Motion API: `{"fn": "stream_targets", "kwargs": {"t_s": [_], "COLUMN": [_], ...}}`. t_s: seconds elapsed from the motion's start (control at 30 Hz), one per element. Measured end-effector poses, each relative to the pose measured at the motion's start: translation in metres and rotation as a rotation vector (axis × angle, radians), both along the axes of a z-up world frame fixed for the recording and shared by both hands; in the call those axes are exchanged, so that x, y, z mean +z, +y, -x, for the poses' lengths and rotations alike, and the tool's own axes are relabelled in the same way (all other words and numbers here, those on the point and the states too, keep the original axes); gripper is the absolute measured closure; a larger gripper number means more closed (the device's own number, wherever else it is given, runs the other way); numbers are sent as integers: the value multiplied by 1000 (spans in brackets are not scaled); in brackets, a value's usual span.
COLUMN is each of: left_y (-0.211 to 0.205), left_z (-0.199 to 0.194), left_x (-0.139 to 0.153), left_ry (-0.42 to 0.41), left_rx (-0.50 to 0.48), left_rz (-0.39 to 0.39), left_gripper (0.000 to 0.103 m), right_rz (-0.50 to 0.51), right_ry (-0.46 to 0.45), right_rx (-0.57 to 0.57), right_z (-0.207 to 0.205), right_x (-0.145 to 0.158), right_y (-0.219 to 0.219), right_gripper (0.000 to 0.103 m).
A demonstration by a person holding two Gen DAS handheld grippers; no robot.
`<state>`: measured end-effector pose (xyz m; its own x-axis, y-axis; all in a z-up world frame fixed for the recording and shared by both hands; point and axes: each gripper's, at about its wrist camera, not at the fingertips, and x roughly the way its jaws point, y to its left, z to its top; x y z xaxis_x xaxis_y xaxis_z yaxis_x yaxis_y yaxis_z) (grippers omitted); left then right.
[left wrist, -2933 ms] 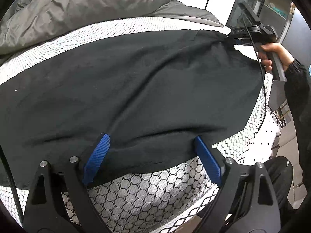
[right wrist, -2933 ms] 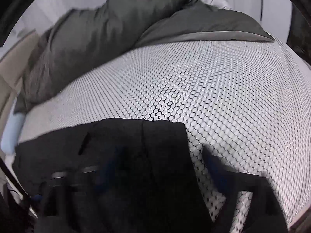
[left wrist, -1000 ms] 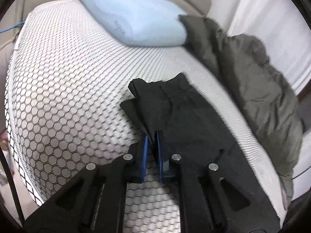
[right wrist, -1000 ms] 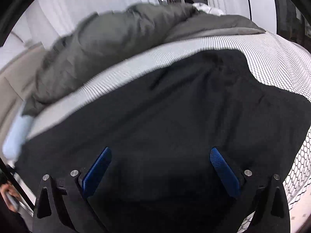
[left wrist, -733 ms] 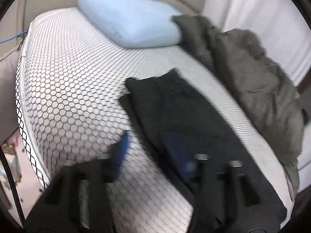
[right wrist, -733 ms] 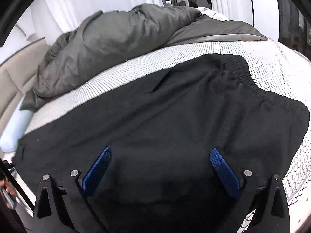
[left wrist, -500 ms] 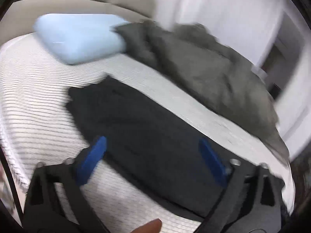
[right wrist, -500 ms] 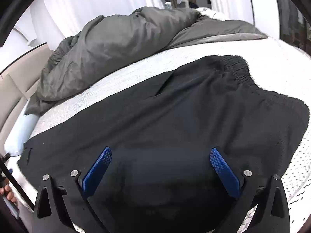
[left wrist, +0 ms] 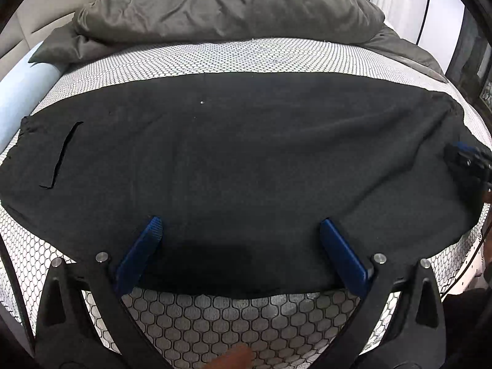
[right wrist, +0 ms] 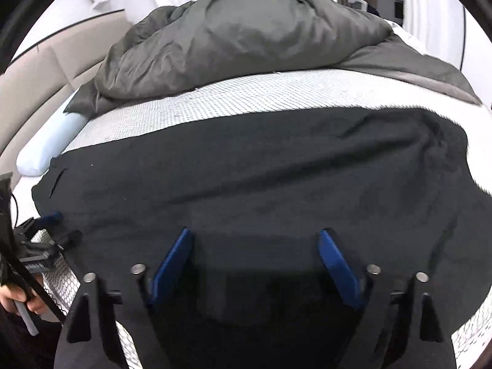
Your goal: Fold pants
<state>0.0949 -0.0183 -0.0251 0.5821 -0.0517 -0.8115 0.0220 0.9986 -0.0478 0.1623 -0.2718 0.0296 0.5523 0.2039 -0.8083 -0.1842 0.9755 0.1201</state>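
Black pants (left wrist: 233,153) lie flat across the mattress, folded leg on leg, with a pocket slit at the left end. They also fill the right wrist view (right wrist: 261,184). My left gripper (left wrist: 240,240) is open, its blue fingers over the near edge of the pants. My right gripper (right wrist: 255,255) is open above the pants near the other end, holding nothing. The right gripper shows at the right edge of the left wrist view (left wrist: 467,160); the left gripper shows at the left of the right wrist view (right wrist: 46,233).
A crumpled grey duvet (left wrist: 221,6) lies behind the pants. A light blue pillow (left wrist: 21,92) sits at the far left. The honeycomb-patterned mattress (left wrist: 233,316) shows at the near edge and behind the pants.
My left gripper has opened, let go of the pants' end and swung round to face the middle of the pants. My right gripper stays open, its jaws a little narrower.
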Motion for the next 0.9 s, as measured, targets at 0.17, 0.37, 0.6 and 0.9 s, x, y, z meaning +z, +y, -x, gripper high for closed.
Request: {"fn": "stream_targets", "kwargs": {"t_s": [0.17,0.37,0.6,0.9], "left_y": [3,24,26,14], "left_z": [7,-8,-8,0], "left_x": [-7,-6,-5,2], "left_ry": [1,-5,9,4], "left_rx": [2,9,6,-59], "left_rz": [-7,23,16,-25], "left_gripper": [1,1,1,1], "right_rz": [46,146,114,94], "right_ry": [11,58,94,104], "right_rx": [132,206,167,136], "right_z": [-24,-26,4,3], "right_x": [6,-14,-24,-12], "right_y": [57,88,35,27], "right_gripper": [17,17,18,17]}}
